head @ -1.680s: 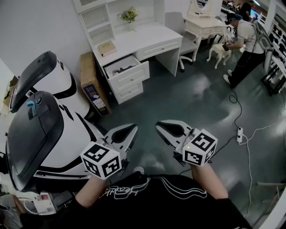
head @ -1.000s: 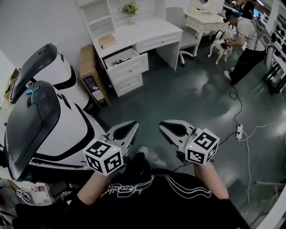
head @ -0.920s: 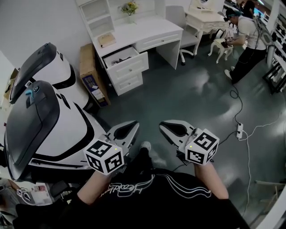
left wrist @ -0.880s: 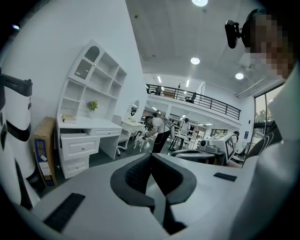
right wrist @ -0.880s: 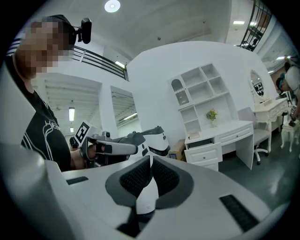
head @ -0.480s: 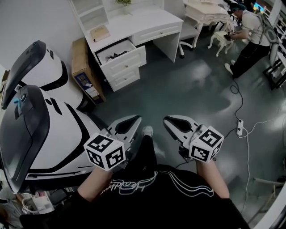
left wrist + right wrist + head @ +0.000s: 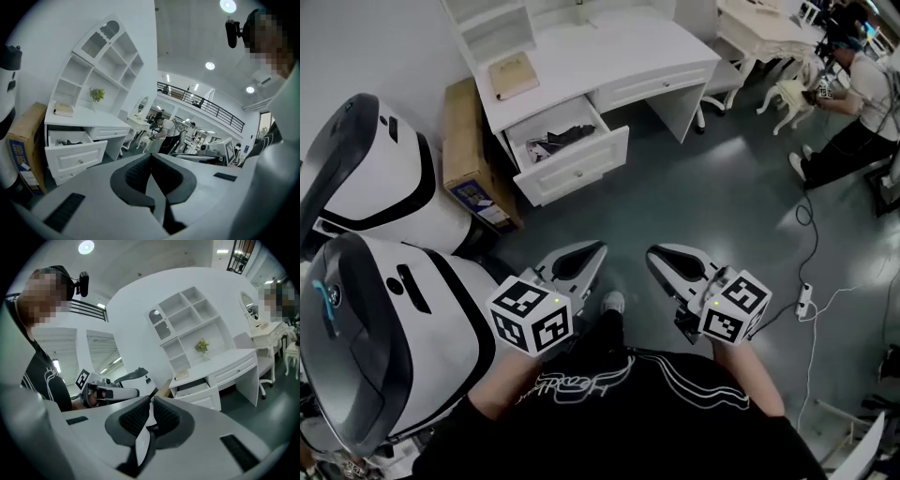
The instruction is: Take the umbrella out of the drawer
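The white desk stands ahead with its top drawer pulled open. A dark folded umbrella lies inside it; in the left gripper view the umbrella shows as a dark shape in the drawer. Both grippers hang in the air over the floor, well short of the drawer. My left gripper is shut and holds nothing. My right gripper is also shut and empty. In the right gripper view the drawer sits far beyond the shut jaws.
A cardboard box leans left of the desk. Two big white-and-black machines fill the left side. A book lies on the desk. A person, a chair and floor cables with a power strip are on the right.
Both grippers and the head view have travelled forward toward the desk, so the open drawer looks nearer and larger. The jaws stayed shut throughout.
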Available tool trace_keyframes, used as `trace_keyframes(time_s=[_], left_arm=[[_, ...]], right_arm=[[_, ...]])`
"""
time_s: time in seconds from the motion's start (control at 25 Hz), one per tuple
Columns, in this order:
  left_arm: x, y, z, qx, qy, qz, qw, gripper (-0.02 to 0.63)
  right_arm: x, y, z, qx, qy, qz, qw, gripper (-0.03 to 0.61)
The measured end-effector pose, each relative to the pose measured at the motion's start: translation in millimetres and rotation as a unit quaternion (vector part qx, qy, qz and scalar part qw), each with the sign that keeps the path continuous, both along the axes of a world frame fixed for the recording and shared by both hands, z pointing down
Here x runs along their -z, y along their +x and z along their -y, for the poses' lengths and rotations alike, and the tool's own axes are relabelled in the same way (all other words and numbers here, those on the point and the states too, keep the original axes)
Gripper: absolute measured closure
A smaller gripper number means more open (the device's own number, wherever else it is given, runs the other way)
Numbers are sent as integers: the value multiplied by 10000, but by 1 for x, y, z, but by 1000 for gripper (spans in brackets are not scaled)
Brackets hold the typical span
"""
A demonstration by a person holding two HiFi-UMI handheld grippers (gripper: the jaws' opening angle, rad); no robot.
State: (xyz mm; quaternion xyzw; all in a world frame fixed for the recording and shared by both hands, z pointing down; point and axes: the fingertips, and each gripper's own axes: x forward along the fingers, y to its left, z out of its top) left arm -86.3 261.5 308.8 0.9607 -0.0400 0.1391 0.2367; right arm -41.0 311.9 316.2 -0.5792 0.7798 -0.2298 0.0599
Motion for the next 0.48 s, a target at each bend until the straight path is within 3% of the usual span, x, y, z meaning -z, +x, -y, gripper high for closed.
trace_keyframes(time_s=[0.24,0.48], left_arm=[[5,52,107,-18,-99,-175,9998,594],[-12,63,168,293,-282,-172,9990,594]], right_arm=[[13,43,105,212,-95,-209,9995,523],[4,71,158,316,-257,-324,9986,523]])
